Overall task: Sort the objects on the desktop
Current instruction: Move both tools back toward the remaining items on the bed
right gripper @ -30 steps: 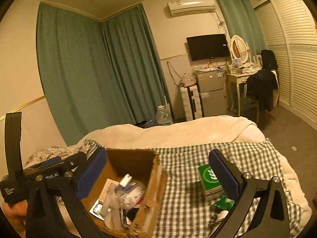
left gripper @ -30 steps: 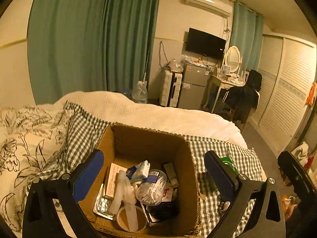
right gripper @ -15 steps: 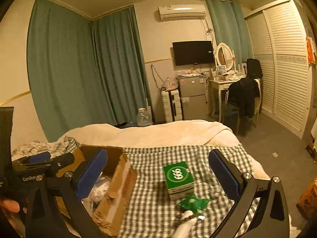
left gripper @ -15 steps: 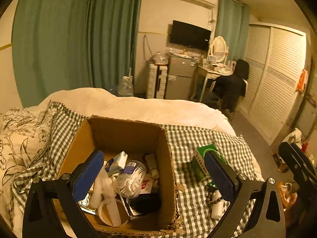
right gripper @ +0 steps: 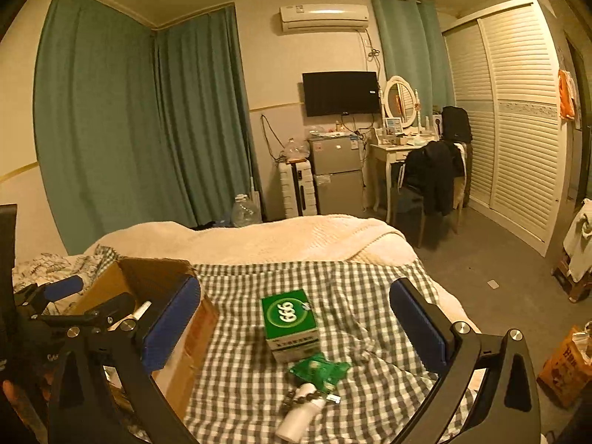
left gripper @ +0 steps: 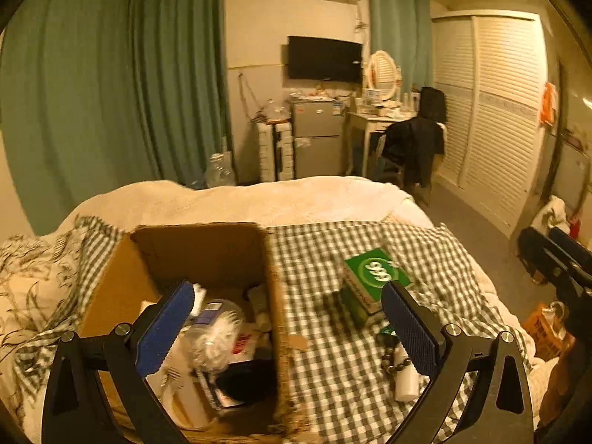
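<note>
While above the checked cloth [right gripper: 370, 296] — both grippers' jaws spread wide, empty, touching nothing.

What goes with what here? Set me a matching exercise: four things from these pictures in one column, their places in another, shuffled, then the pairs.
Things:
1. green box
2. white bottle
3. cardboard box
4. green sachet

Places:
A. nearest the camera in the right wrist view, lying on the checked cloth
B. left of the loose items, holding items
C. between the green box and the white bottle
D. farthest of the loose items, "666" on top

Pairs: 1-D, 2-A, 3-B, 4-C
</note>
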Demonstrator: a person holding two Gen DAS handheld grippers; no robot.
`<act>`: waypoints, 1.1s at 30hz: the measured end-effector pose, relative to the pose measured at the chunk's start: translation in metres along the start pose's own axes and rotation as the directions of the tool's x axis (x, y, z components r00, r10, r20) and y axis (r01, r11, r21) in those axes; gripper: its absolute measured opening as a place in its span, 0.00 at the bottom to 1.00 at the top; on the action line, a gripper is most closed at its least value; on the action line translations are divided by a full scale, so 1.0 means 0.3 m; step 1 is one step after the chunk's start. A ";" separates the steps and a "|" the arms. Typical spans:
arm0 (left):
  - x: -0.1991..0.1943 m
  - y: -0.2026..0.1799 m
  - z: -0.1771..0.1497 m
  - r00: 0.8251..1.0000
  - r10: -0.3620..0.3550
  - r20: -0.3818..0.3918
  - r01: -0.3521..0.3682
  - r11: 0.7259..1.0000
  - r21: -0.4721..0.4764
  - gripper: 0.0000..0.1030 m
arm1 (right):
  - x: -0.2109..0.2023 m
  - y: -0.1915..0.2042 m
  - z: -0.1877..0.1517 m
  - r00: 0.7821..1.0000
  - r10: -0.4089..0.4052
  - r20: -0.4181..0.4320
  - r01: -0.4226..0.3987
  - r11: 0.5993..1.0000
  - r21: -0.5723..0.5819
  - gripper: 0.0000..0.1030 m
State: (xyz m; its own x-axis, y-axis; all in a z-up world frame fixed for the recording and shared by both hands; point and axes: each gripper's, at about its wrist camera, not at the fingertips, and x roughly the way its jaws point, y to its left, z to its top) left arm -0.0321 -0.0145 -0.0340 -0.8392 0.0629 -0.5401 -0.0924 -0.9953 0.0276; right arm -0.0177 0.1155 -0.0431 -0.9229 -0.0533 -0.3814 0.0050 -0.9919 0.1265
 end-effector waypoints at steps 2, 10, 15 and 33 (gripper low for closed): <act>0.009 -0.026 -0.013 1.000 -0.027 0.012 0.027 1.000 0.001 1.00 | 0.006 -0.019 -0.012 1.000 -0.007 -0.014 0.007 1.000 0.005 1.00; 0.077 -0.112 -0.069 0.994 -0.105 -0.018 0.105 0.994 0.000 1.00 | 0.040 -0.108 -0.062 0.998 -0.028 -0.060 0.029 0.999 0.017 1.00; 0.119 -0.172 -0.103 0.976 -0.200 -0.090 0.204 0.978 0.036 1.00 | 0.063 -0.155 -0.090 0.996 -0.044 -0.077 0.046 0.999 0.023 1.00; 0.256 -0.269 -0.255 0.984 -0.098 -0.152 0.124 0.978 0.170 1.00 | 0.174 -0.269 -0.192 0.972 -0.078 -0.222 0.079 0.997 -0.005 1.00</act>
State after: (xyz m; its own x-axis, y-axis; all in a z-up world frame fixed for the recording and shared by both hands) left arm -0.0481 0.0652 -0.1421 -0.7349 0.1487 -0.6616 -0.2855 -0.9528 0.1030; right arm -0.0442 0.1861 -0.1259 -0.8119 0.0005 -0.5838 -0.0660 -0.9937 0.0910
